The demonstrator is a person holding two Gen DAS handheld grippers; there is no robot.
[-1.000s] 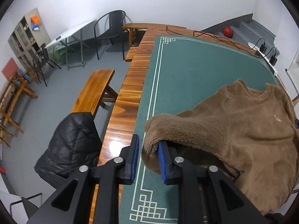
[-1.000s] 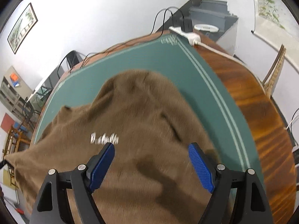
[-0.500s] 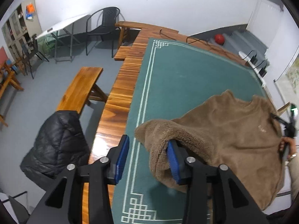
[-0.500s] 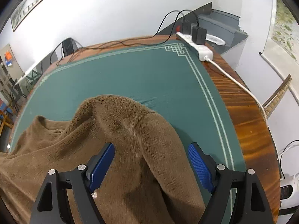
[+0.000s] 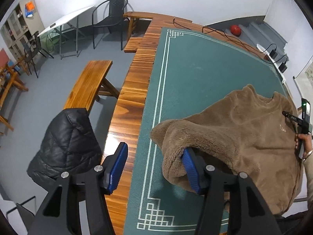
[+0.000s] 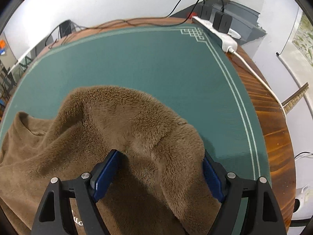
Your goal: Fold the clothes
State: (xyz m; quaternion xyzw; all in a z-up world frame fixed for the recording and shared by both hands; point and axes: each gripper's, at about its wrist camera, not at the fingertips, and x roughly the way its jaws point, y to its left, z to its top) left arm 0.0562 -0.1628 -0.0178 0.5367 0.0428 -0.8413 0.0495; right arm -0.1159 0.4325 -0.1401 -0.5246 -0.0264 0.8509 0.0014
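Note:
A brown fleece sweater (image 5: 244, 133) lies on the green table mat (image 5: 191, 64). My left gripper (image 5: 154, 168) is wide open. The sweater's left sleeve end (image 5: 172, 150) drapes over its right finger, and its left finger stands free over the wooden table edge. In the right wrist view the sweater (image 6: 117, 125) has its other sleeve bunched up between the fingers of my right gripper (image 6: 158, 174), which is open, with fleece lying against both blue pads. The right gripper and the hand on it also show at the right edge of the left wrist view (image 5: 303, 121).
The mat covers a wooden table (image 5: 127, 105). A black padded jacket (image 5: 66, 145) hangs over a bench (image 5: 86, 86) to the left. A white power strip (image 6: 217, 33) with plugs and cables sits at the far right corner. Chairs and a red ball (image 5: 234, 28) stand beyond.
My left gripper has opened wider, and the sleeve now hangs only on its right finger. The right gripper has moved forward, so the sleeve sits deeper between its fingers.

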